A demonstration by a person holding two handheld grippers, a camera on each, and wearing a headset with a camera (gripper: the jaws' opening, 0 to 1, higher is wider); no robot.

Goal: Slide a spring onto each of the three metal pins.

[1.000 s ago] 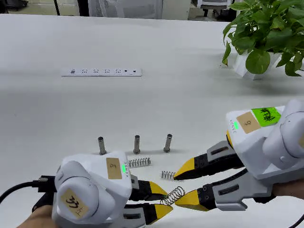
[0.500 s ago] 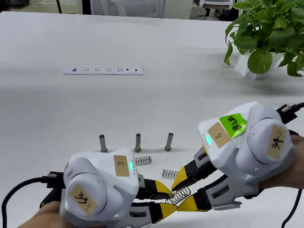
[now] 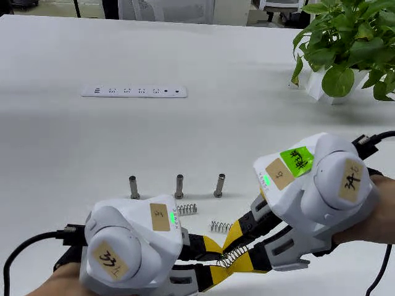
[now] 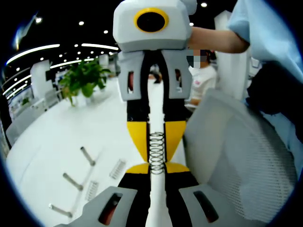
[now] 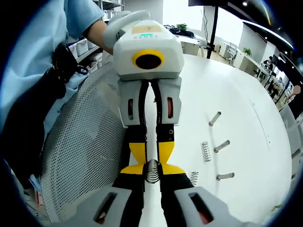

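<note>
Three metal pins (image 3: 133, 186) (image 3: 179, 185) (image 3: 219, 184) stand upright in a row on the white table. Near the table's front edge a spring (image 3: 231, 254) is held in the air between both grippers. My left gripper (image 3: 216, 264) is shut on its near end, and my right gripper (image 3: 239, 245) is shut on the other end. In the left gripper view the spring (image 4: 156, 151) bridges my left gripper (image 4: 157, 169) and the facing right jaws. In the right gripper view the spring (image 5: 151, 170) sits in my right gripper (image 5: 151, 170). Two loose springs (image 3: 186, 209) (image 3: 220, 226) lie in front of the pins.
A white power strip (image 3: 134, 92) lies farther back on the table. A potted plant (image 3: 345, 43) stands at the back right. A grey mesh chair back (image 5: 80, 161) is close behind the grippers, with a person's sleeve beside it.
My right gripper has come in to the left and shut its wide-open jaws on the spring's free end. The left gripper has kept its hold.
</note>
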